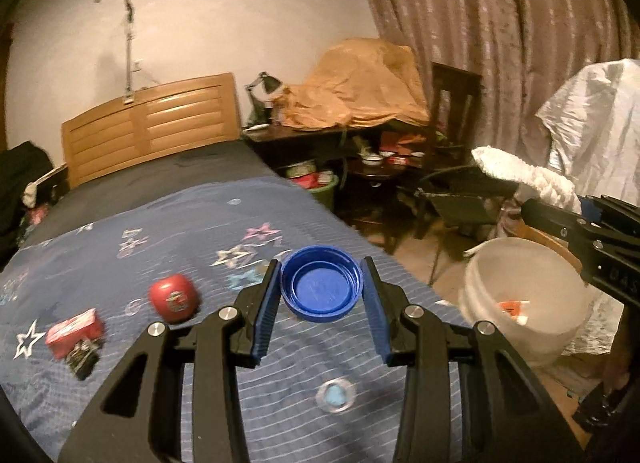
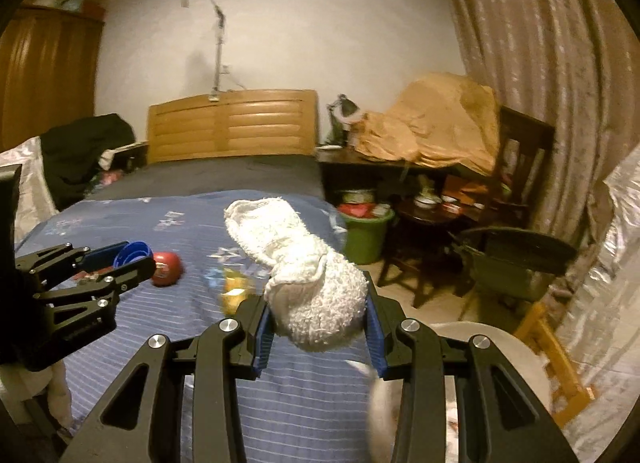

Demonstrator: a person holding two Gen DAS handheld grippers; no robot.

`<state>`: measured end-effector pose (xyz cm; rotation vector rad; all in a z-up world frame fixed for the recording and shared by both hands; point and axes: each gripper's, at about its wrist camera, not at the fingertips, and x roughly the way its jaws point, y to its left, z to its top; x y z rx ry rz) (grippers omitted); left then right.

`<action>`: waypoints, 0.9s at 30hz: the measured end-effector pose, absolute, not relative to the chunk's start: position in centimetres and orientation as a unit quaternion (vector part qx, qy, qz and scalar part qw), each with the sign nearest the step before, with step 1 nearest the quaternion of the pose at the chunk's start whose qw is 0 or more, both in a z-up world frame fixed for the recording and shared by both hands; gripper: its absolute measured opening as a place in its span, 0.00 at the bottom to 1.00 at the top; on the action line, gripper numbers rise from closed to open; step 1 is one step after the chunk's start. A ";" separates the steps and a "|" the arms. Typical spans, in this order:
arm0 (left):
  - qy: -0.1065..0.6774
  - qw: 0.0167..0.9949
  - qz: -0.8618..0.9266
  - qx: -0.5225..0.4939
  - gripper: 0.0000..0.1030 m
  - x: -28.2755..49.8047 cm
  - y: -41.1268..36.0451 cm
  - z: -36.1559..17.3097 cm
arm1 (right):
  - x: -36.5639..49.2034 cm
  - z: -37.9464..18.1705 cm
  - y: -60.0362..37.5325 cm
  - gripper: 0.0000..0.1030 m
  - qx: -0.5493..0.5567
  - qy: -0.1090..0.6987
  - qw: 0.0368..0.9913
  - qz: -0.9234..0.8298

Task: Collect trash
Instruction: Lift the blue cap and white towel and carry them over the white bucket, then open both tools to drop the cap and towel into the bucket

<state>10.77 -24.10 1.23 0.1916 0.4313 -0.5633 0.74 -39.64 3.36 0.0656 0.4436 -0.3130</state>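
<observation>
Left claw [image 1: 322,289] grips blue cap [image 1: 321,288]; right claw [image 2: 320,313] (level) grips towel [image 2: 304,263].

Partial embossed characters, apparently "DAS", appear on the right gripper [image 1: 618,283] body. Printing on the red round container [image 1: 175,297] is illegible.

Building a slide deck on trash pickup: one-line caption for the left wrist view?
Left gripper clamps a blue cap above the bed, white bucket alongside.
</observation>
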 end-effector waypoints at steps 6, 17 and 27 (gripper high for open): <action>0.219 0.913 -0.326 0.110 0.37 10.5 -30.5 1.0 | -1.3 2.8 -47.3 0.39 0.037 0.251 0.948 -0.193; 0.269 0.861 -0.413 0.128 0.37 10.7 -41.7 -1.9 | -3.4 -1.2 -61.2 0.39 0.093 0.328 0.911 -0.231; 0.330 0.817 -0.447 0.151 0.37 11.4 -48.2 -6.7 | -2.4 -8.3 -66.4 0.39 0.137 0.396 0.877 -0.235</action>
